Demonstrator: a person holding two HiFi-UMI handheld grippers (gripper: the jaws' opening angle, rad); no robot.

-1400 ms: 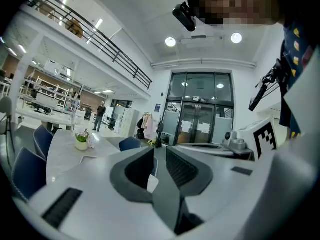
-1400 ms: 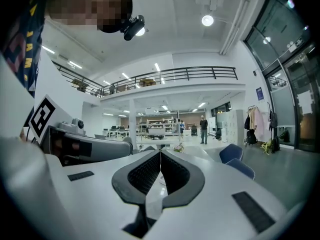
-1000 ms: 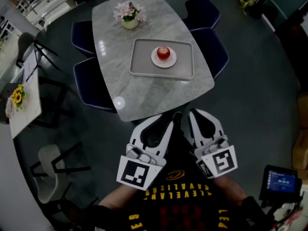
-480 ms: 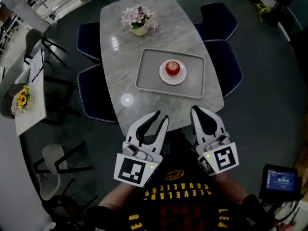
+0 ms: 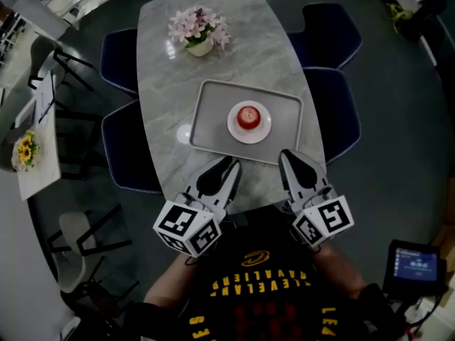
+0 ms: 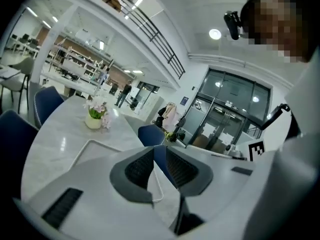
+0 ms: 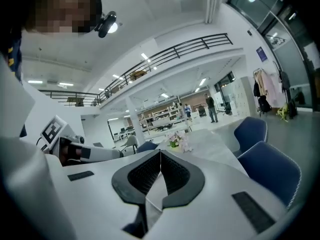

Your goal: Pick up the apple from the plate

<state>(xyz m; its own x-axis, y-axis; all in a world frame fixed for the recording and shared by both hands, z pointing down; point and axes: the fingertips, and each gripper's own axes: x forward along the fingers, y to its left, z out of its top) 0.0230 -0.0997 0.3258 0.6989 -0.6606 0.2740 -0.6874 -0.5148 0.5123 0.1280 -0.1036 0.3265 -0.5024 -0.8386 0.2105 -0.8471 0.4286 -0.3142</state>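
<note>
A red apple (image 5: 248, 116) sits on a small white plate (image 5: 261, 129) in the middle of a grey tray (image 5: 213, 116) on the marble table (image 5: 163, 62). Both grippers hover side by side over the table's near edge, short of the tray and pointing at it. My left gripper (image 5: 227, 164) (image 6: 159, 148) shows a narrow gap between its pads and holds nothing. The right gripper (image 5: 286, 155) (image 7: 160, 151) has its pads meeting at the tips, empty. The apple is hidden in both gripper views; the left gripper view shows only the tray's rim (image 6: 92, 143).
A vase of pink flowers (image 5: 198, 30) (image 6: 96, 115) (image 7: 176, 140) stands at the table's far end. Blue chairs (image 5: 338, 112) (image 5: 121, 144) line both long sides. A small side table with yellow flowers (image 5: 27, 150) is at the left, and a screen (image 5: 416, 265) at the lower right.
Both grippers have moved forward, from in front of the table to over its near edge, closer to the tray. The apple, plate and tray have not moved on the table.
</note>
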